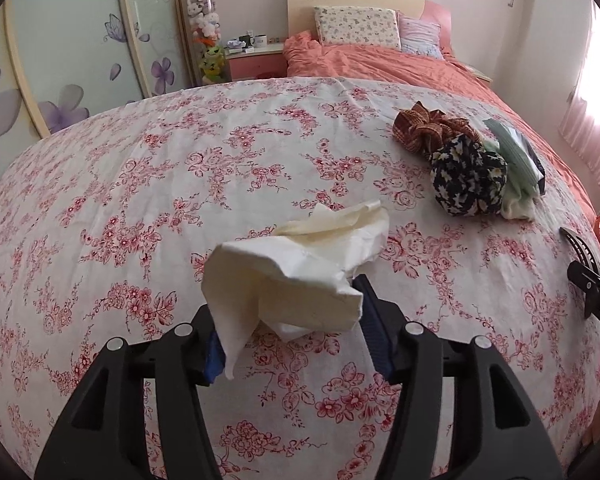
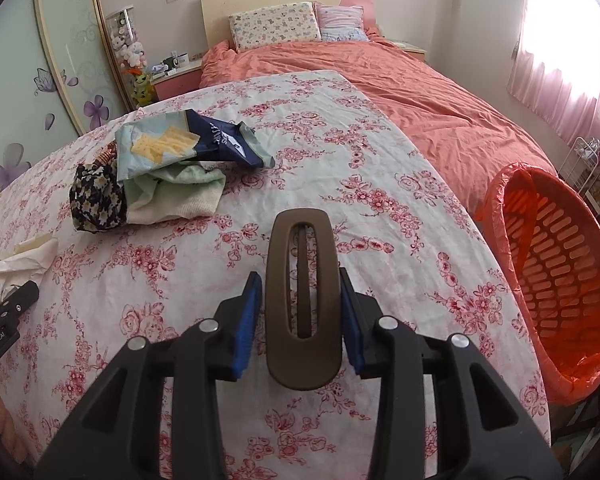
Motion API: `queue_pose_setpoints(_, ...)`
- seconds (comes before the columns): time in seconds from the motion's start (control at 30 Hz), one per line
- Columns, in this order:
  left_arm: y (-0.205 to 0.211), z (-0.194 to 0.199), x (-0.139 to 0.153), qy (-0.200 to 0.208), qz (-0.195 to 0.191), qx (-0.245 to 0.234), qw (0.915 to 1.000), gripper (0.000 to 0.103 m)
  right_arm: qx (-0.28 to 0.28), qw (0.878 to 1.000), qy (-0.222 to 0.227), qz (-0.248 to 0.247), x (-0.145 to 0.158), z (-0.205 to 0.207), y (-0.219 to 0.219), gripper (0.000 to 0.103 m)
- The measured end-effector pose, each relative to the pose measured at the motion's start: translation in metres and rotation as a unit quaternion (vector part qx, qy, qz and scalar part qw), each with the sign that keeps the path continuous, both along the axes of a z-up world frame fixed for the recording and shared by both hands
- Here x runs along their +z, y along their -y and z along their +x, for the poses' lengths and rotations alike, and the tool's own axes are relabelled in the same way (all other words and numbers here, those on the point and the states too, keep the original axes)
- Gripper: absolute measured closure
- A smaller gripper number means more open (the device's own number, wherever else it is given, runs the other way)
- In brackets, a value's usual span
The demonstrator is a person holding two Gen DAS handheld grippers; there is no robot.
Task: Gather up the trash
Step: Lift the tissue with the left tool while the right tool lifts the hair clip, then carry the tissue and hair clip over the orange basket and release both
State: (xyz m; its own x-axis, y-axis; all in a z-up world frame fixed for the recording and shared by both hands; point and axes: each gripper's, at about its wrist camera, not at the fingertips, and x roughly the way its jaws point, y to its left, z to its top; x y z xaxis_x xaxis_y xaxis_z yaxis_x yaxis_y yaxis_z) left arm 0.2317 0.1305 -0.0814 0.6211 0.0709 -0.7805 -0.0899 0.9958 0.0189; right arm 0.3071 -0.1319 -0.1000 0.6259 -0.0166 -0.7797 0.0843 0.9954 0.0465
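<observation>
L gripper [image 1: 290, 320] sits w/ jaws spread around a crumpled white tissue [image 1: 296, 268]; right pad is at the tissue's edge, left pad is under a hanging flap, so no real squeeze shows; I read it as open, tissue between the pads, resting on the floral sheet [image 1: 140, 184]. R gripper [image 2: 300, 312] straddles a brown oval hair clip [image 2: 302, 304]; narrow gaps show both sides, so not clamped; clip lies lengthwise btwn the pads, prob. so they can close on its long sides. Cracker wrapper [image 2: 188, 146] lies on a green cloth [image 2: 172, 196] beside a dark floral scrunchie [image 2: 96, 200], well apart from both grippers. Orange bin [image 2: 548, 280] w/ liner stands at the bed's edge on the R gripper's side, near enough for drops; likely placed there for that; it looks empty so far.
</observation>
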Motion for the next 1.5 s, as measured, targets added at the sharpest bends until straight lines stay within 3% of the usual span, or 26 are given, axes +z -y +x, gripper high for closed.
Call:
queue_pose_setpoints(0.8, -0.001, 0.000, 0.000, 0.000, -0.002, 0.007, 1.0000, 0.046, 0.000, 1.000, 0.006, 0.024, 0.001, -0.005, 0.010, 0.065)
queue_pose_setpoints(0.87, 0.001, 0.000, 0.001, 0.003, 0.000, 0.000, 1.0000, 0.060, 0.003, 0.999, 0.008, 0.033, 0.001, -0.010, 0.016, 0.071)
queue_pose_setpoints(1.0, 0.001, -0.002, 0.003, 0.012, -0.005, -0.003, 0.9999, 0.072, -0.004, 0.998, 0.013, 0.058, 0.002, -0.017, 0.031, 0.071)
queue_pose_setpoints(1.23, 0.009, -0.012, 0.024, 0.037, -0.013, -0.007, 0.9992, 0.073, 0.002, 0.995, 0.055, 0.079, 0.033, -0.034, 0.040, 0.071)
queue_pose_setpoints(1.5, 0.050, -0.030, 0.065, 0.074, -0.024, -0.044, 0.9959, 0.073, -0.001, 0.992, 0.104, 0.078, 0.075, -0.064, 0.056, 0.071)
